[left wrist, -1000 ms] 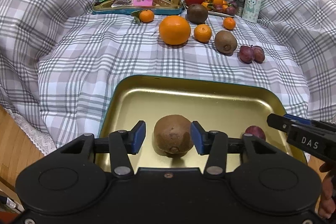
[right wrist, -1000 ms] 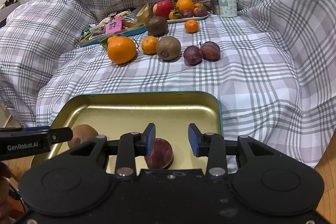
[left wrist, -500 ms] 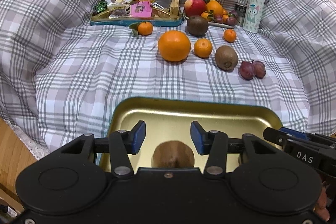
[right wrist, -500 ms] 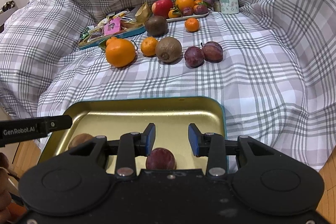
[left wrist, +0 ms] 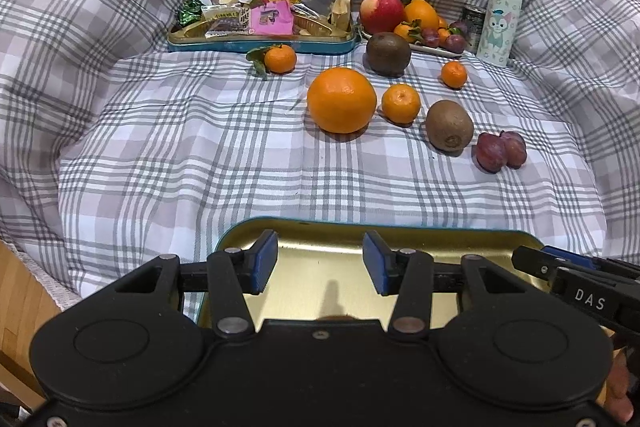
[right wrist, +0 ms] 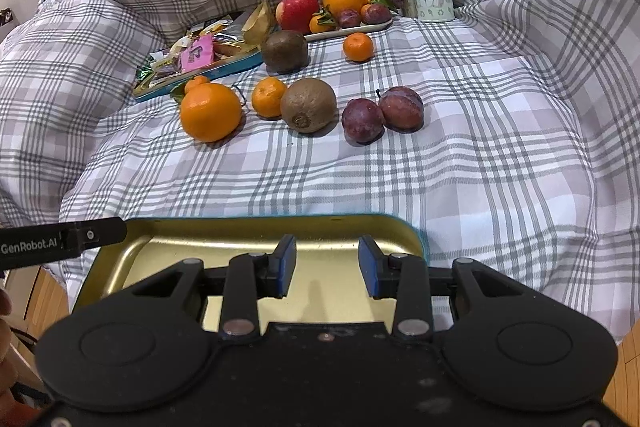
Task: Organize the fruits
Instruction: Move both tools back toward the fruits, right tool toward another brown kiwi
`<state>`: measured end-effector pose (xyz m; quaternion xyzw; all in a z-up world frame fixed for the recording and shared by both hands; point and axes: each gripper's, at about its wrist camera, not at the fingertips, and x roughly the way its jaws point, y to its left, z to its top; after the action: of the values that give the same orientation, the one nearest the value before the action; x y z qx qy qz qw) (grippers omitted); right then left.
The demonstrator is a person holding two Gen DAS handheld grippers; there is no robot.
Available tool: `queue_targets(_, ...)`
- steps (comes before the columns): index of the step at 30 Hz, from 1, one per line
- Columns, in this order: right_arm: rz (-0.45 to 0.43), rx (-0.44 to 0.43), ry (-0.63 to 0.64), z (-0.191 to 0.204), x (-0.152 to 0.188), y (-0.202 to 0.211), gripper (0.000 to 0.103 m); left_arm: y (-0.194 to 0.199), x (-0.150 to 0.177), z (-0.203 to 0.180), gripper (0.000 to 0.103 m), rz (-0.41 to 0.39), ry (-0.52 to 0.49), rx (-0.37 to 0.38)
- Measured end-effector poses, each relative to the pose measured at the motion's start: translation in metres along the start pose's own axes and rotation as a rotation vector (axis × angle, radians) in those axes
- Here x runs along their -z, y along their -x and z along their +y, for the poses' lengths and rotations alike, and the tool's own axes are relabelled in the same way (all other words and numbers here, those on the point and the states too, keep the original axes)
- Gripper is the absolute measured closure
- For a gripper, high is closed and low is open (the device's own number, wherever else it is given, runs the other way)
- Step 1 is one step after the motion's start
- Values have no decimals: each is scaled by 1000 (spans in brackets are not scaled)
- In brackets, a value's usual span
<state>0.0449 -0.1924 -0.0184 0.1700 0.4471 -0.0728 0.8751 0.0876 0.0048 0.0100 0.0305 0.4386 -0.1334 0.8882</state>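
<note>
Left wrist view: left gripper [left wrist: 320, 261], jaws spread and empty above the tray [left wrist: 440, 241], faces a kiwi [left wrist: 449, 125] right of centre, probably soft, best pinched gently across its middle; right wrist view: right gripper [right wrist: 327, 267], jaws apart and empty, faces the plums [right wrist: 362, 119] at centre, likely slippery and easily bruised.

"DAS" on right gripper [left wrist: 578, 289], "GenRobot.AI" (left gripper [right wrist: 60, 243])

A teal snack tin [left wrist: 260, 45] of wrapped sweets is set on the plaid blanket [left wrist: 160, 147]; a cartoon-printed bottle [left wrist: 500, 15] is stood beside a dark can [left wrist: 472, 21].
</note>
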Motion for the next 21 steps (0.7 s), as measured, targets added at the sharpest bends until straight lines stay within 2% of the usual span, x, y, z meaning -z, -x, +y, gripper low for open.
queue_targets(21,16,42,13,-7,-52,-52,65,-39,-24,-4,49,12,-40,36)
